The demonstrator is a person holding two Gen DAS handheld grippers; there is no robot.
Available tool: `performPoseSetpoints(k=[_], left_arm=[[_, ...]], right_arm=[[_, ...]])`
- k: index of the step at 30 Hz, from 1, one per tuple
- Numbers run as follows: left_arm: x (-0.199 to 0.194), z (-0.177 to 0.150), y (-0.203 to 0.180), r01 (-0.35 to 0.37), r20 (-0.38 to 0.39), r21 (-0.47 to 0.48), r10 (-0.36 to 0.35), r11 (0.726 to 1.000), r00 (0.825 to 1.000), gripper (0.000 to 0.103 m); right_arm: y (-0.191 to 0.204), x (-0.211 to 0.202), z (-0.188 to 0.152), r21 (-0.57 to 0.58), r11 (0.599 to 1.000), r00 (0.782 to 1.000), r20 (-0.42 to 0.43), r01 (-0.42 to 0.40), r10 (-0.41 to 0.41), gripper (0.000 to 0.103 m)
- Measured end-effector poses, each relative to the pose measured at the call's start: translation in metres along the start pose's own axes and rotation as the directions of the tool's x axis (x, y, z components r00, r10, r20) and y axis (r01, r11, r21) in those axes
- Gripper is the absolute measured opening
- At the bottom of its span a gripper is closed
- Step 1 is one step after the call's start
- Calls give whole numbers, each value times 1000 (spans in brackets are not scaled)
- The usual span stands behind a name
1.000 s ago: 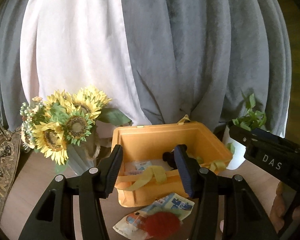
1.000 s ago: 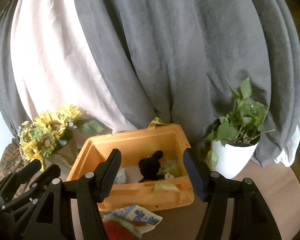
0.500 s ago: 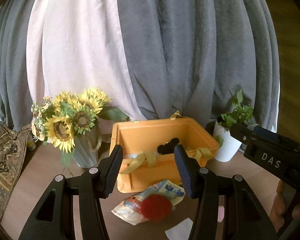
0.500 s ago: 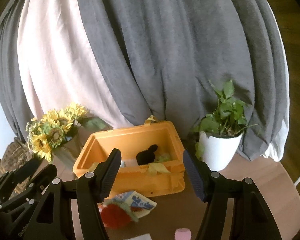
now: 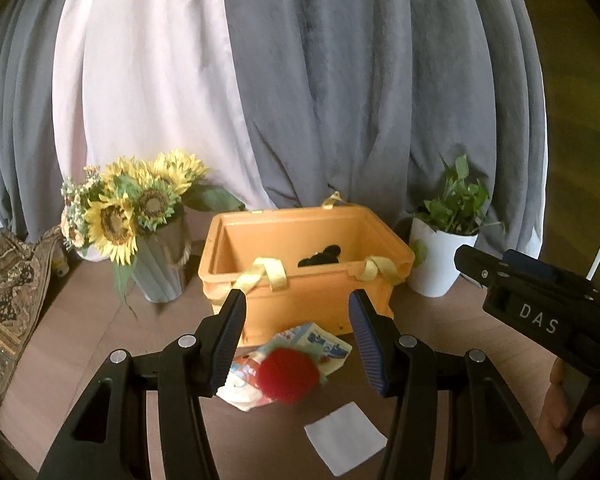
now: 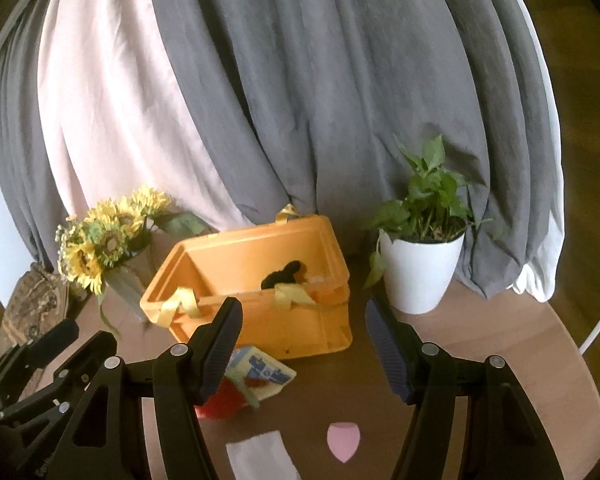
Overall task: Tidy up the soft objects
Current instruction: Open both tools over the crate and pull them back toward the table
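Note:
An orange bin [image 5: 300,308] [image 6: 300,320] with yellow ribbon handles stands mid-table, with a black plush toy [image 5: 320,257] [image 6: 284,274] inside. In front of it lie a red soft ball [image 5: 287,376] [image 6: 220,400] on a printed soft booklet [image 5: 320,340] [image 6: 266,376], a white cloth square [image 5: 345,438] [image 6: 260,460] and a pink sponge [image 6: 343,441]. My left gripper [image 5: 300,340] is open and empty, above the ball. My right gripper [image 6: 304,348] is open and empty, in front of the bin; its body shows in the left wrist view [image 5: 532,308].
A sunflower vase [image 5: 156,264] [image 6: 116,264] stands left of the bin. A white potted plant [image 5: 444,256] [image 6: 420,268] stands to its right. Grey and pale curtains [image 5: 300,80] hang behind. A patterned cloth [image 5: 8,288] lies at the left table edge.
Both grippers have pulled back from the bin and stayed open. The white cloth and the pink sponge have come into view in front.

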State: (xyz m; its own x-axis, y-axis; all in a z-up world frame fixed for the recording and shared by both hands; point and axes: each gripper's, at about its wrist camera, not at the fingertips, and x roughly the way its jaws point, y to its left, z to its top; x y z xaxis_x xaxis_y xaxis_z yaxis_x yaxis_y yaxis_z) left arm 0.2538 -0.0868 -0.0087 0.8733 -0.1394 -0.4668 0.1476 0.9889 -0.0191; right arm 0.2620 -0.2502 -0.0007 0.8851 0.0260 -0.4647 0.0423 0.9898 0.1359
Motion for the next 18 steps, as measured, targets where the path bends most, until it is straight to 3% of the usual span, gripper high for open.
performPoseSetpoints(k=[18], left_arm=[[11, -47, -30, -22, -117, 5, 23, 1000, 993, 53]], right_arm=[[-27, 17, -41, -40, 998, 992, -117, -53, 48, 65]])
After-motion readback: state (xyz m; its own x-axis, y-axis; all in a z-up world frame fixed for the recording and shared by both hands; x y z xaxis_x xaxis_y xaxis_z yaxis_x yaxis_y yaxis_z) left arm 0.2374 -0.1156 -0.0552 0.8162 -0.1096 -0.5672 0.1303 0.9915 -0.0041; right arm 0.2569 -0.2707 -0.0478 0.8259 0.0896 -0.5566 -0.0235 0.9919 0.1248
